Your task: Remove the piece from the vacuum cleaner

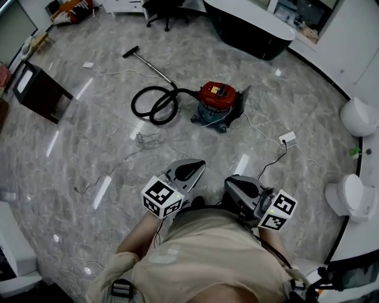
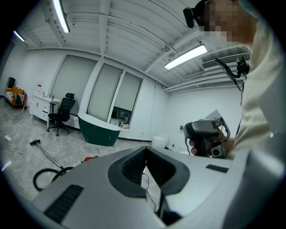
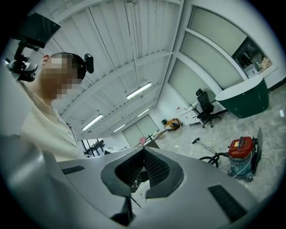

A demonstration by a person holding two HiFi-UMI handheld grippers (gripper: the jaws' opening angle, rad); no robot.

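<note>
**Approach stage: nothing grasped, the vacuum cleaner well ahead on the floor.**
The left claw [image 1: 187, 171] and right claw [image 1: 244, 189] are held near the person's body, each pressed together and empty. The red drum vacuum cleaner [image 1: 218, 97] stands on the glossy grey marbled floor [image 1: 89, 136], with the coiled black hose [image 1: 155, 105] and metal wand [image 1: 149, 65] running from it. Next, probably, comes walking up and opening a claw at a joint. A dark green tub [image 1: 249, 29] and a black office chair [image 1: 166, 12] stand beyond.

Open path: floor [image 1: 195, 148] at frame centre lay bare.
Obstacles: coiled hose [image 1: 155, 105] left of vacuum cleaner [image 1: 217, 102]; loose cables [image 1: 148, 141] centre-left; power strip [image 1: 287, 139] right.
</note>
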